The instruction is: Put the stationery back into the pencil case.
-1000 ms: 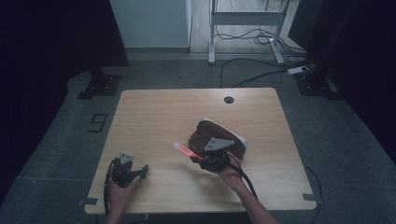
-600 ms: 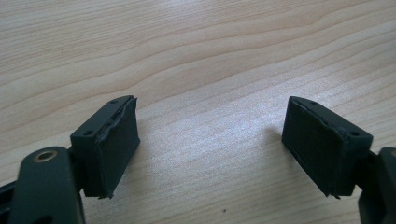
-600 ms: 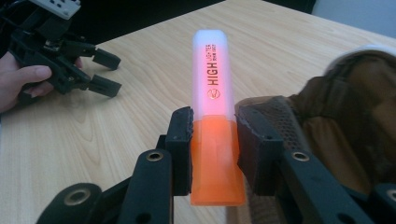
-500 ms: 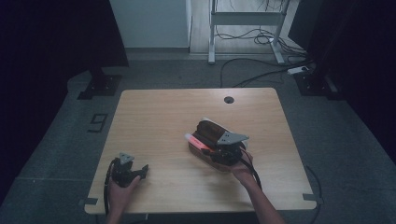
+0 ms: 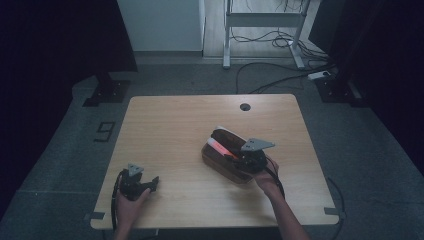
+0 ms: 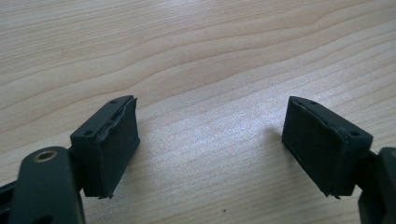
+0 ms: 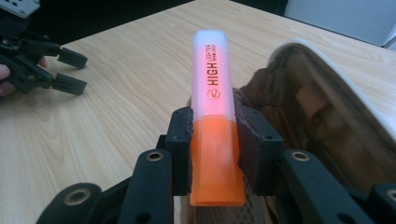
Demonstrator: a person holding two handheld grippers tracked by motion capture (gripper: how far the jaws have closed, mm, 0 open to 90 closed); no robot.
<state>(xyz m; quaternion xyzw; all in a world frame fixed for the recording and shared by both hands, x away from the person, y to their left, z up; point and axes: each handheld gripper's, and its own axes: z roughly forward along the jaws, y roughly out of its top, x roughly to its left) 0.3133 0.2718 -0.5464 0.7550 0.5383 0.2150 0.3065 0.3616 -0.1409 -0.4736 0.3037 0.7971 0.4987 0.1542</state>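
Orange highlighter (image 7: 215, 121) is clamped in your right tool (image 7: 214, 140), above the open brown pencil case (image 5: 225, 162); putting it in remains. Your left tool (image 6: 210, 144) rests spread, empty, on the surface (image 5: 175, 130).

The left gripper (image 5: 145, 183) rests near the worktop's (image 5: 170, 125) front left corner, held from behind by the left hand (image 5: 131, 200), its jaws wide apart with nothing between them. The right gripper (image 7: 214, 135), right of the worktop's centre, has its jaws clamped on something, the right hand (image 5: 266, 181) behind it.
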